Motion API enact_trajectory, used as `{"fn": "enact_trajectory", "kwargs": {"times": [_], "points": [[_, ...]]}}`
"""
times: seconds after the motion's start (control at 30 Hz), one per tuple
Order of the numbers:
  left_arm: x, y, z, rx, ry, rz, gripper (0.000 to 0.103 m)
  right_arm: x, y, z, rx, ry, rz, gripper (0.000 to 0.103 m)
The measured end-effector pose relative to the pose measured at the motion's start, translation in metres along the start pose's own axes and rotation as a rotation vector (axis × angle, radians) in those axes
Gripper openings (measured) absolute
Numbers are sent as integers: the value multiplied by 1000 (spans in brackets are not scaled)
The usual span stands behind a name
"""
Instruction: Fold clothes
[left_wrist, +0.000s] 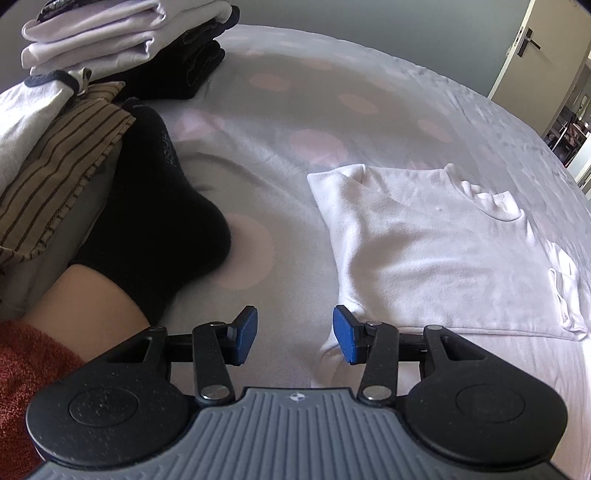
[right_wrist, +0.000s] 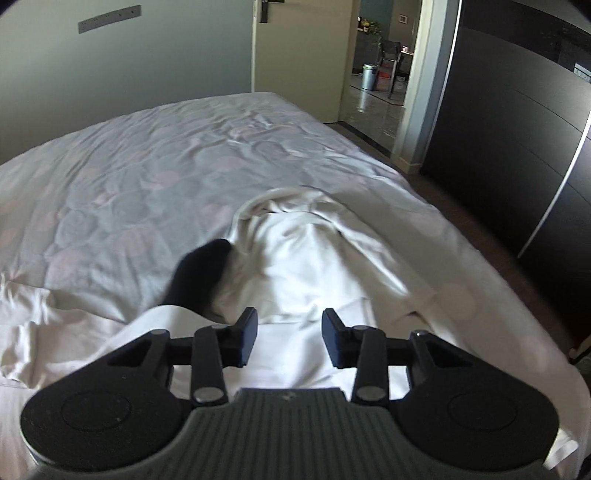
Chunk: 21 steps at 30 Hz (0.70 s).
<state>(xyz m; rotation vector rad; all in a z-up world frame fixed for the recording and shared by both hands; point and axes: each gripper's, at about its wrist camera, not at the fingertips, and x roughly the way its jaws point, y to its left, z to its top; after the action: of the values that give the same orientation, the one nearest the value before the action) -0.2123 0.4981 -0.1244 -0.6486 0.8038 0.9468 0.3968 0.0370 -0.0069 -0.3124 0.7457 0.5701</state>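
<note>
White folded T-shirt (left_wrist: 436, 243): lies flat on the grey bed cover with pale pink dots (left_wrist: 280, 122), neckline toward the far side.
Left gripper (left_wrist: 295, 332): jaws wide apart, nothing between them; right blue pad just above the shirt's near corner.
Right gripper (right_wrist: 289, 338): jaws wide, empty, above a crumpled white garment (right_wrist: 306, 266).
Foot in black sock (left_wrist: 155, 206): on the bed, left of the shirt.
Stack of folded clothes (left_wrist: 110, 40): far left corner.
</note>
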Motion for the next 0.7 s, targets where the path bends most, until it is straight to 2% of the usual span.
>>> {"fn": "enact_trajectory", "kwargs": {"times": [0.1, 0.27, 0.37, 0.47, 0.5, 0.53, 0.6, 0.7], "points": [[-4, -10, 4, 13, -3, 12, 53, 18, -26, -3, -18, 31, -50, 55], [-9, -26, 9, 38, -8, 30, 53, 49, -46, 1, -15, 49, -41, 55], [-10, -32, 10, 58, -13, 37, 53, 66, -48, 4, -18, 63, -34, 51], [-9, -33, 9, 71, -12, 49, 53, 76, -51, 6, 33, 95, 2, 32], [-9, -32, 9, 70, -11, 51, 53, 76, -49, 6, 38, 106, 13, 14], [-9, -31, 9, 64, -12, 47, 53, 76, -47, 6, 43, 115, 23, 6], [-11, -27, 9, 52, -17, 38, 53, 64, -42, 8, 46, 94, 32, 6], [-15, -21, 9, 30, -30, 19, 53, 27, -29, 32, 69, 18, 50, 5]]}}
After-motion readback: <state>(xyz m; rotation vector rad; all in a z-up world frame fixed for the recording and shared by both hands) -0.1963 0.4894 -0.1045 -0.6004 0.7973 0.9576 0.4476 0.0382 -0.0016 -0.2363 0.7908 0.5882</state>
